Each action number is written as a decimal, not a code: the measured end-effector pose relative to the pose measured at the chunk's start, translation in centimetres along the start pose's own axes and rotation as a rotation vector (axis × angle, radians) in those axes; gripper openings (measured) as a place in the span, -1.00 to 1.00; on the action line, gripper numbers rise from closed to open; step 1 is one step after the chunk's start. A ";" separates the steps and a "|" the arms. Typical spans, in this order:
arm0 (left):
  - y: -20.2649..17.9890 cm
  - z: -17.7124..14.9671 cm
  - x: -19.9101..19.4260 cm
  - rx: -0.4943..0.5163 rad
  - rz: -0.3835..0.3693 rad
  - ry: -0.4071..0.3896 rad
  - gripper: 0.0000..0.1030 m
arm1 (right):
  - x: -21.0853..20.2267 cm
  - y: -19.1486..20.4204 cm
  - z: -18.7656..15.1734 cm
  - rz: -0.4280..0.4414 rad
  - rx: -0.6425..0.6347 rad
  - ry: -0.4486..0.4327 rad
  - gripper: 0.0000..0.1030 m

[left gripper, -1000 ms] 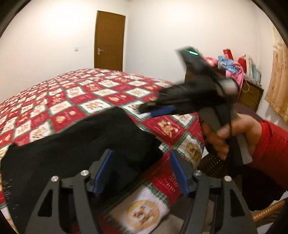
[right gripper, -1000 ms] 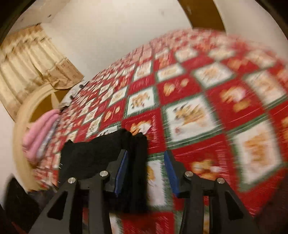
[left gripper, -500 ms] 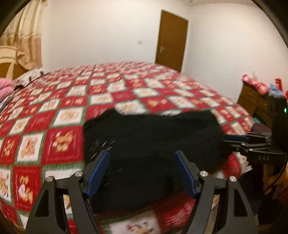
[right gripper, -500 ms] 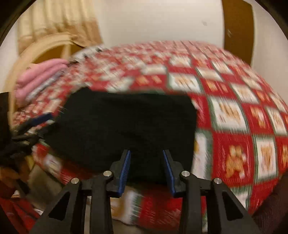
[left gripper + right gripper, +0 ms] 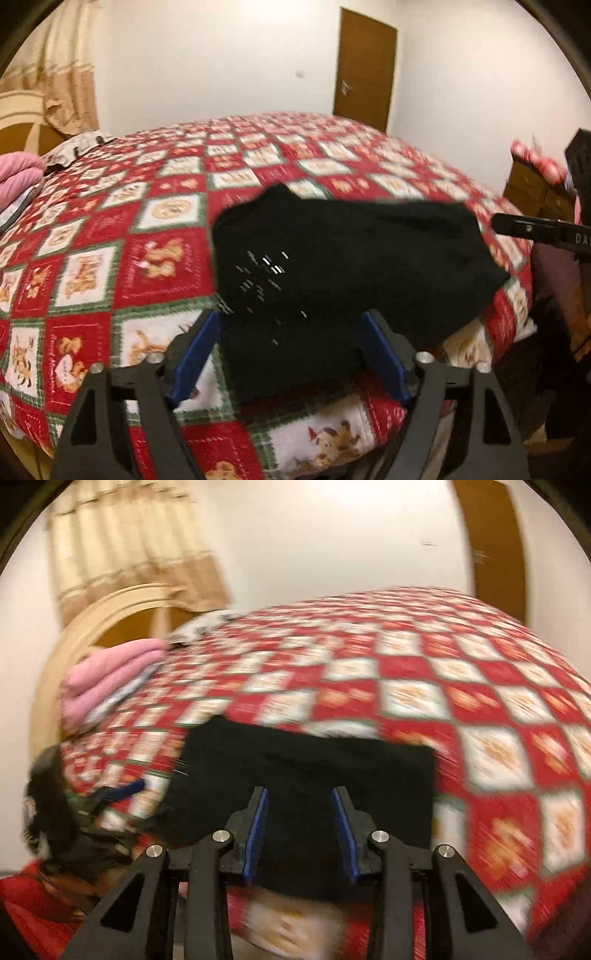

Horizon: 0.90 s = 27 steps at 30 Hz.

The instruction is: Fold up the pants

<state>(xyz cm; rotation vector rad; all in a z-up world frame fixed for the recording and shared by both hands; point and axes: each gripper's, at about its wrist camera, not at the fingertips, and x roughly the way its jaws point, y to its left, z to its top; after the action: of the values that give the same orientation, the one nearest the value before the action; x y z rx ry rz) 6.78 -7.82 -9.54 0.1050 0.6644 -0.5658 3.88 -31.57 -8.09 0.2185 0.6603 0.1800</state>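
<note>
My left claw [image 5: 290, 354] stands wide apart at the bottom of the left wrist view, its 2 blue pads flanking the near edge of the black pants [image 5: 347, 266] without pressing on them; its jaws have just been opening, with the cloth lying between them but not gripped. The pants lie as a folded dark bundle on the bed [image 5: 92, 266], near its front edge, in the middle of the frame, over the red, white and green checked quilt. A few pale flecks show on the cloth left of centre. At the right edge of that view my right claw [image 5: 532, 230] reaches in as a black bar, its tip just beside the right end of the pants.

In the right wrist view my right claw [image 5: 299, 830] sits at the bottom centre with its pads partly parted, a gap between them and black cloth behind; it has closed a little and then eased, and the pads grip nothing. The pants [image 5: 306, 768] fill the lower middle of this blurred frame as a near-rectangular shape, their right edge straight. My left claw [image 5: 122, 792] shows at the lower left, beside the left end of the pants, above a red sleeve [image 5: 33, 904]. Folded pink cloth [image 5: 107, 679] rests at the upper left, by the curved headboard [image 5: 92, 624]
</note>
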 end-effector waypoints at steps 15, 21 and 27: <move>0.9 -1.6 4.0 -0.060 0.027 0.051 0.74 | 21.8 11.0 6.5 0.095 -0.188 0.335 -0.14; 1.1 -1.5 4.0 -0.054 0.026 0.059 0.77 | 22.3 10.2 6.8 0.163 -0.130 0.292 -0.03; 0.9 -1.4 3.4 -0.044 0.037 0.086 0.79 | 16.3 6.0 7.4 0.302 0.160 0.124 -0.03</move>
<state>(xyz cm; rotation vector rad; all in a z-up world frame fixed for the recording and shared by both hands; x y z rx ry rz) 8.68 -8.30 -12.80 0.1005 0.7568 -0.5129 20.58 -23.08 -10.40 0.4642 0.7639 0.4340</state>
